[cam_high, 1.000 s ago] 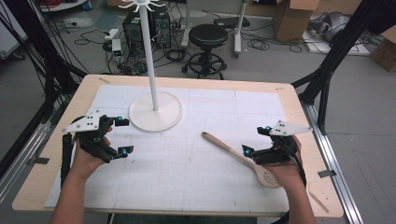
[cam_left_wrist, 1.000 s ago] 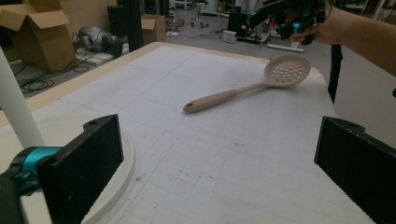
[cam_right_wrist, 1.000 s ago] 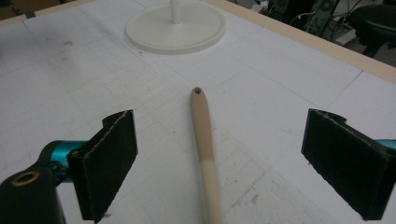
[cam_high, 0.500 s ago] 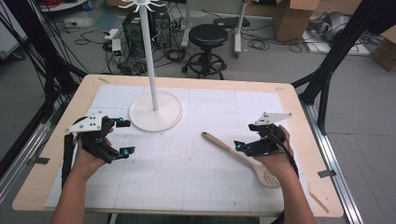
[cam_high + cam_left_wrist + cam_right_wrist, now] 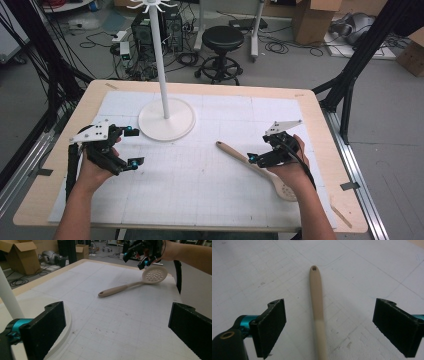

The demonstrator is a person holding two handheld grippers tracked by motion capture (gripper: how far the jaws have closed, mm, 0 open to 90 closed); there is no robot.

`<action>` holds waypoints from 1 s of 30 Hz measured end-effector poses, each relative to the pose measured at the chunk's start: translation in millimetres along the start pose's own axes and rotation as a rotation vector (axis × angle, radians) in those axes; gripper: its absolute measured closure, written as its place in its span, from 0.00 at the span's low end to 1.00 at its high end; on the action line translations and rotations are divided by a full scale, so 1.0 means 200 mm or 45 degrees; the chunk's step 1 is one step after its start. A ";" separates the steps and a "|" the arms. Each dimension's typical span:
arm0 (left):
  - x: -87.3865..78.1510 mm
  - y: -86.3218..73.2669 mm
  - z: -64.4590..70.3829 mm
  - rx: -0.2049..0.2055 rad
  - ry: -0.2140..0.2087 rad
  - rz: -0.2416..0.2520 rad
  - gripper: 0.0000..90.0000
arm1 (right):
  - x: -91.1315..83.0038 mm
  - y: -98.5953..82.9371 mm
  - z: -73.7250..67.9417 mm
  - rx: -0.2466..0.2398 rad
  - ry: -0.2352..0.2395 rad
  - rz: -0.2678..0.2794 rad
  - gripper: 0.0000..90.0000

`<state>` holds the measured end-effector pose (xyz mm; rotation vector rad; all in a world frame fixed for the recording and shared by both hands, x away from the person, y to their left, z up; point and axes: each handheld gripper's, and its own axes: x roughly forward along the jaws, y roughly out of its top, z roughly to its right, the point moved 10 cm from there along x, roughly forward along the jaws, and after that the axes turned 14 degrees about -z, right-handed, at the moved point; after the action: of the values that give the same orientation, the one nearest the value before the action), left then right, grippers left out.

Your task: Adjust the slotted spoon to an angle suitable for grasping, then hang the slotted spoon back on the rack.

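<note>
- The surface [image 5: 320,125] is a pale wood board with rounded corners, most of it covered by a white mat [image 5: 210,170] printed with a faint grid, a bit scuffed up close.
- A slotted spoon [image 5: 257,171] lies flat on the mat toward the right. It's smooth and tan, with a long thin handle that has a small hole at the tip and a round bowl dotted with holes [image 5: 154,275].
- The right hand-held gripper [image 5: 265,150] is over the spoon handle, its flat black textured jaws spread wide with the handle [image 5: 318,305] running up between them. Neither pad touches it as far as I can tell.
- The left hand-held gripper [image 5: 131,146] sits on the left side of the mat, jaws also wide apart with nothing between them, well away from the spoon.
- Just beside it is a white stand [image 5: 166,117]: a flat round disc base with a thin straight pole going up, with little hooks at the top.
</note>
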<state>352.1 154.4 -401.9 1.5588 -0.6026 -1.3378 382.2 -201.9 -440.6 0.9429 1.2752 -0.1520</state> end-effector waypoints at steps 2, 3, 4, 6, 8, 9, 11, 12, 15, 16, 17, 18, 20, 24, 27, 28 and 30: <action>0.00 0.00 0.00 -0.001 -0.001 0.000 0.02 | 0.01 0.00 0.00 -0.009 0.000 -0.003 0.11; 0.00 0.00 0.00 -0.002 -0.002 -0.002 0.02 | 0.02 0.00 0.01 -0.012 -0.004 -0.010 0.11; 0.00 0.00 0.00 0.002 -0.002 -0.005 0.02 | 0.03 -0.01 0.00 -0.012 -0.003 -0.035 0.11; 0.00 0.00 0.00 0.003 -0.001 -0.007 0.02 | 0.05 -0.02 0.00 -0.009 -0.001 -0.057 0.11; 0.00 0.00 0.00 0.003 -0.004 -0.003 0.02 | 0.06 -0.02 0.00 -0.011 -0.003 -0.074 0.11; 0.00 0.00 0.00 0.002 -0.002 0.004 0.02 | 0.07 -0.02 -0.01 -0.028 -0.007 -0.088 0.11; -0.01 0.01 0.00 0.001 -0.002 0.010 0.02 | 0.08 -0.02 -0.01 -0.028 -0.005 -0.099 0.11; -0.01 0.01 0.00 0.002 -0.002 0.010 0.02 | 0.08 -0.02 -0.01 -0.029 -0.003 -0.101 0.11; -0.01 0.01 0.00 0.002 -0.002 0.010 0.02 | 0.10 -0.02 -0.01 -0.028 0.001 -0.115 0.11; -0.01 0.01 0.00 0.002 -0.002 0.010 0.02 | 0.10 -0.02 -0.01 -0.028 0.001 -0.115 0.11; -0.01 0.00 0.00 0.000 0.000 0.008 0.02 | 0.10 -0.03 -0.01 -0.025 -0.003 -0.122 0.11; 0.00 0.00 0.00 -0.001 0.000 0.004 0.02 | 0.12 -0.03 -0.01 -0.028 0.000 -0.147 0.12; 0.00 0.00 0.00 0.001 0.001 -0.001 0.02 | 0.13 -0.04 -0.01 -0.029 0.005 -0.172 0.18; 0.00 0.00 0.00 0.001 0.001 -0.001 0.02 | 0.18 -0.05 -0.01 -0.036 0.007 -0.226 0.18; 0.00 0.00 0.00 -0.001 -0.001 0.004 0.02 | 0.21 -0.06 -0.02 -0.036 0.008 -0.273 0.18; 0.00 0.00 0.00 -0.001 0.001 0.004 0.02 | 0.22 -0.06 -0.02 -0.041 0.007 -0.286 0.18; 0.00 0.00 0.00 -0.005 0.000 0.005 0.02 | 0.24 -0.07 -0.01 -0.036 -0.009 -0.319 0.19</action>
<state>352.2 154.9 -401.5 1.5535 -0.6026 -1.3353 388.1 -191.2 -489.1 0.7556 1.3830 -0.3312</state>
